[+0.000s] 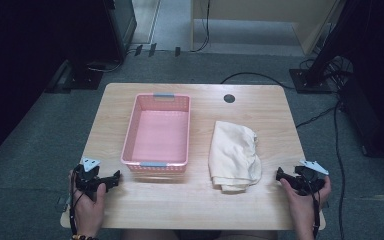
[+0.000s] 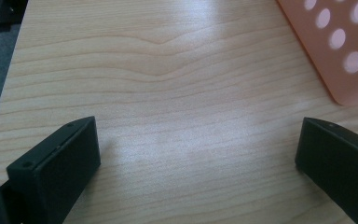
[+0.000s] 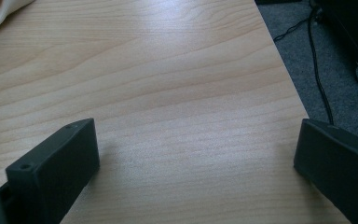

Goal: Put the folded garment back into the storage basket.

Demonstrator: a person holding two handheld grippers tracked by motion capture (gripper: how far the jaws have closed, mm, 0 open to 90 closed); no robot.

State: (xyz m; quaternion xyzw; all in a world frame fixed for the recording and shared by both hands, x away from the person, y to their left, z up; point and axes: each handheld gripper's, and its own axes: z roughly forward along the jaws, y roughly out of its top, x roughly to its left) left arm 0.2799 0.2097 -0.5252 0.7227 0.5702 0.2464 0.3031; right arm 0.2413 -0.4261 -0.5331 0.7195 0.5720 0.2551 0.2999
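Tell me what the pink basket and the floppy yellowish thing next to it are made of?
The pink basket looks like moulded plastic: its thin, smooth walls are punched with rows of round holes. The yellowish thing looks like soft cloth, maybe a towel, because it lies in loose, matte folds. Which fabric it is cannot be told.

bare table (image 3: 177, 93) lay ahead of the right gripper (image 1: 286, 178); the cloth (image 1: 234, 155) blocked its left, pink basket (image 1: 157, 131) beyond.
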